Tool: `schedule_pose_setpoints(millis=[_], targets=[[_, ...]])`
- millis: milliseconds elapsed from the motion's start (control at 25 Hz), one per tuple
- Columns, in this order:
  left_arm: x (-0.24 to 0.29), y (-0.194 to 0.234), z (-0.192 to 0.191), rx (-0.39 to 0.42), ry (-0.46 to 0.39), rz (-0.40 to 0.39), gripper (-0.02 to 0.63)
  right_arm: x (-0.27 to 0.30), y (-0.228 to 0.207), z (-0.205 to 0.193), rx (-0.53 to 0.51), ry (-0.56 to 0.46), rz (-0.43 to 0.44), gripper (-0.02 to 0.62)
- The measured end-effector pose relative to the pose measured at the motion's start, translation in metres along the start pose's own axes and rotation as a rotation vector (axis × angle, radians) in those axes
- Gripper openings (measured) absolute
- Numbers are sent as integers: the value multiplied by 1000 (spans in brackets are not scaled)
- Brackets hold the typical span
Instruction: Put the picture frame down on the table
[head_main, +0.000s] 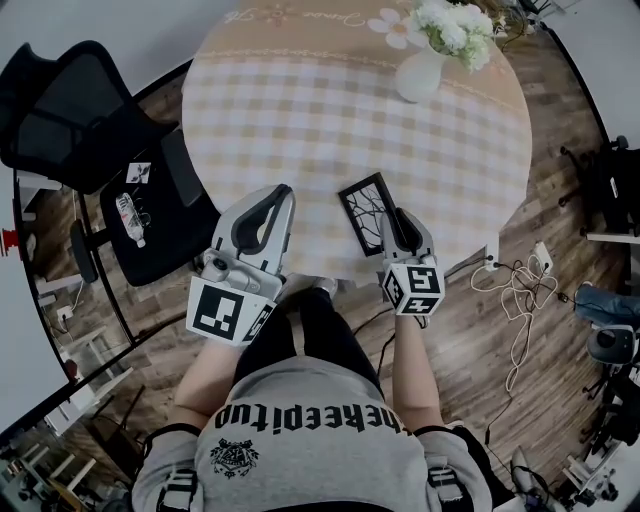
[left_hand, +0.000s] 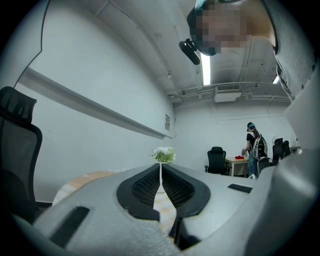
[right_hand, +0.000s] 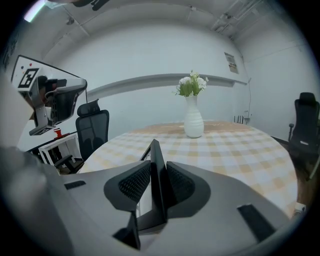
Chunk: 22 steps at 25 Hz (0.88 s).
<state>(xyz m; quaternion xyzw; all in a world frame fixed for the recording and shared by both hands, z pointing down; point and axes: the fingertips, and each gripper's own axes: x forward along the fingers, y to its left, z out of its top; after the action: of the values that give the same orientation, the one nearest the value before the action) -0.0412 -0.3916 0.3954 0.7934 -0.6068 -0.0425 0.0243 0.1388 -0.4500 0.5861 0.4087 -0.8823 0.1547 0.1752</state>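
Observation:
The black picture frame (head_main: 362, 208) is over the near edge of the round checked table (head_main: 330, 110). My right gripper (head_main: 393, 218) is shut on its near side. In the right gripper view the frame (right_hand: 154, 152) stands edge-on between the two black pads, and the gripper (right_hand: 157, 176) clamps it. Whether the frame touches the cloth I cannot tell. My left gripper (head_main: 280, 197) hangs at the table's near edge, left of the frame and apart from it. In the left gripper view its jaws (left_hand: 160, 172) are shut with nothing between them.
A white vase of white flowers (head_main: 420, 72) stands at the table's far right, also visible as the vase (right_hand: 193, 122). A black office chair (head_main: 70, 110) and a black seat with a bottle (head_main: 130, 218) stand left. Cables (head_main: 520, 290) lie on the floor right.

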Motion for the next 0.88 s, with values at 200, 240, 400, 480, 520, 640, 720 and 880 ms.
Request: schedule_pose_setpoints(millis=[200,240,400,480,520,640,720,880], targets=[[-1,0,0,7,6,12,26,7,-17,-10,70,44,10,104],[-1,0,0,7,5,15,26,8,-20,-12,70,51,7,106],[0,-2,-1,13,8,19,26,10,-26,-17,58,68,-4,114],[1,-2,-1,14,11,22,25,12,-29,-21,56,82,-9,117],[1,-3,-2,15,12,23,26,13,-31,-24,54,92,-12,120],[3,-4,-2,16,16,27,25,15,-36,-33,27,142,-26,121],[5,-5,-2,17,18,29,26,17,-38,-41,-42,199,-44,84],[4,-6,-3,19,19,35,26,18,-41,-46,-103,223,-57,38]])
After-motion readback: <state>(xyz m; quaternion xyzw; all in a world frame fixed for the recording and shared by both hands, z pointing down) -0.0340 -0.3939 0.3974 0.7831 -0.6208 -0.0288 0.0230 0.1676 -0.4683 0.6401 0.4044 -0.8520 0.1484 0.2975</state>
